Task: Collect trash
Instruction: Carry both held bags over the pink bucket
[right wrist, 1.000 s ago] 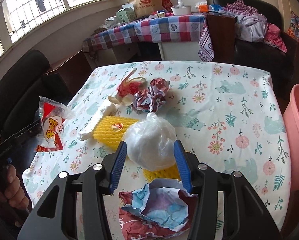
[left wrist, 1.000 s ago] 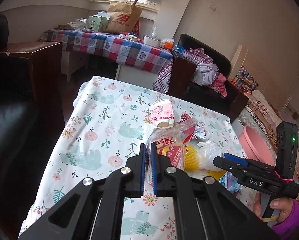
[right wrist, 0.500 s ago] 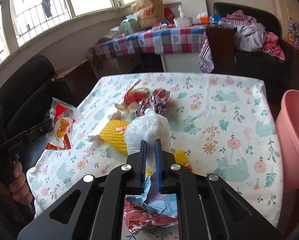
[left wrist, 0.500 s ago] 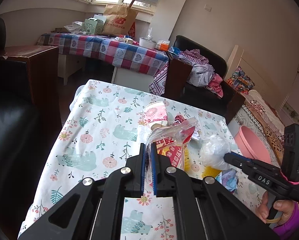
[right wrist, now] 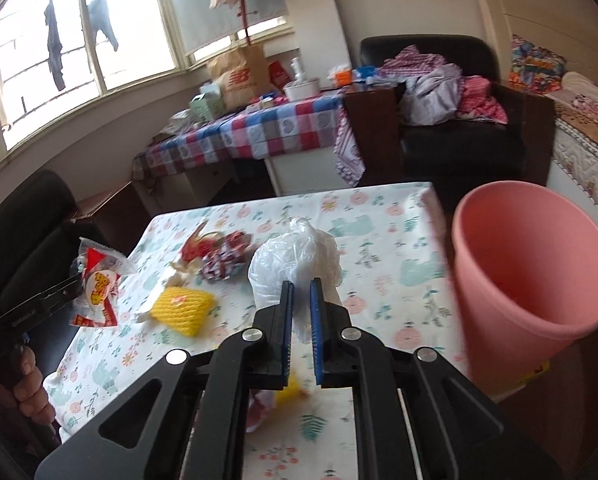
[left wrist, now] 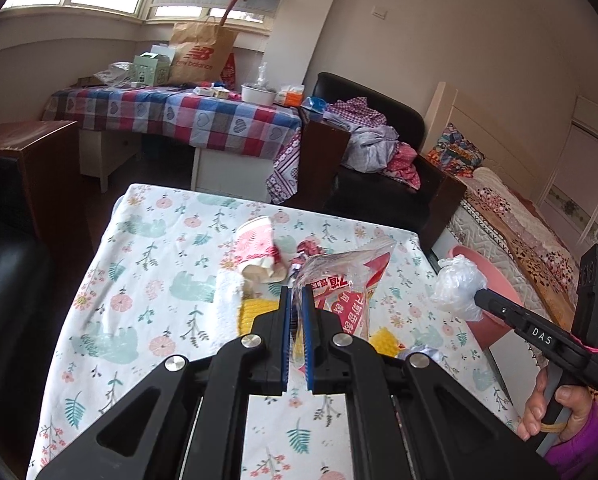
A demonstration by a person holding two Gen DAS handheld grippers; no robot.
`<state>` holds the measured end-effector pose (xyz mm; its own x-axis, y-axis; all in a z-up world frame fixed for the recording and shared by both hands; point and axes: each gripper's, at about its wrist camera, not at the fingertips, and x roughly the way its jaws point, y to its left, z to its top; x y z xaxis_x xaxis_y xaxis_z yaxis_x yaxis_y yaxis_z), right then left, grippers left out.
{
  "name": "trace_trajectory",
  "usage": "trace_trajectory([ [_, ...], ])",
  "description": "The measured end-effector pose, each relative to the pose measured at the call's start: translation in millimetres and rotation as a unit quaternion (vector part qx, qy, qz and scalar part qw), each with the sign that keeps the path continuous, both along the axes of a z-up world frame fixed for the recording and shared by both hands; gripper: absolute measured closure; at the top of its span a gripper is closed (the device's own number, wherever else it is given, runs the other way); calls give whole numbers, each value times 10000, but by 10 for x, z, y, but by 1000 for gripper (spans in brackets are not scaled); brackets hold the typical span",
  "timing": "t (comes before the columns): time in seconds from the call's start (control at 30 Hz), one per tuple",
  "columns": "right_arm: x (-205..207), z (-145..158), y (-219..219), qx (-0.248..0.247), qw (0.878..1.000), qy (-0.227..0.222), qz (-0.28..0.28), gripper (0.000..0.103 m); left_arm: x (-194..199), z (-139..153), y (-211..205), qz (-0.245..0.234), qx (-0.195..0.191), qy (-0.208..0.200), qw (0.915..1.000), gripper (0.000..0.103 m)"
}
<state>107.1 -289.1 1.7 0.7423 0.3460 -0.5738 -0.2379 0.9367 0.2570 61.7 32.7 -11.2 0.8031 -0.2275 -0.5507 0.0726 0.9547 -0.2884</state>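
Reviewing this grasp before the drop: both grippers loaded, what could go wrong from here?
1. The right gripper pinches only a fold of the white plastic bag; it may slip before the pink bin.
2. The left gripper holds the snack wrapper by one edge; it dangles and could snag the table trash.

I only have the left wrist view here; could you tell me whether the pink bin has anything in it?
Observer: In the right wrist view the pink bin opens toward the camera, and the inside that shows looks bare.
Operator: Thank you. Is the right gripper actually clamped on the white plastic bag?
Observer: Yes, the right gripper has its jaws nearly together, with the white plastic bag bunched between them.
Operator: What does the left gripper's load look like from that side?
Observer: The left gripper pinches the red and white snack wrapper by one edge, above the floral table's left edge.
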Motion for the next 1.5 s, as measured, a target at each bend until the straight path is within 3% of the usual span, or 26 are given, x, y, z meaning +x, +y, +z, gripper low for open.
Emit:
trace_trajectory([
  [0.37, -77, 4, -792, 29, 9943, -183, -1048, 94, 364, 166, -849, -970, 58, -199, 9951, 98],
  [0.6, -104, -60, -1254, 51, 9865, -176, -1630, 94, 684, 252, -1645, -1727, -126, -207, 9847, 98],
  [0.8, -49, -157, -1454, 46, 9827, -111, -1847, 94, 890, 275, -2280, -2178, -150, -284, 9755, 98],
  [0.9, -8, -205, -1515, 27, 9817, -80, -1900, 94, 986, 211, -2518, -2366, -206, -128, 9713, 98],
  [1.23, 136, -356, -1655, 84, 9777, 23, -2096, 94, 1356, -54, -3092, -2490, -21, 204, 9683, 98],
  [1.5, 190, -457, -1691, 22, 9759, 100, -2181, 94, 1492, -254, -3258, -2477, 121, 389, 9680, 98],
])
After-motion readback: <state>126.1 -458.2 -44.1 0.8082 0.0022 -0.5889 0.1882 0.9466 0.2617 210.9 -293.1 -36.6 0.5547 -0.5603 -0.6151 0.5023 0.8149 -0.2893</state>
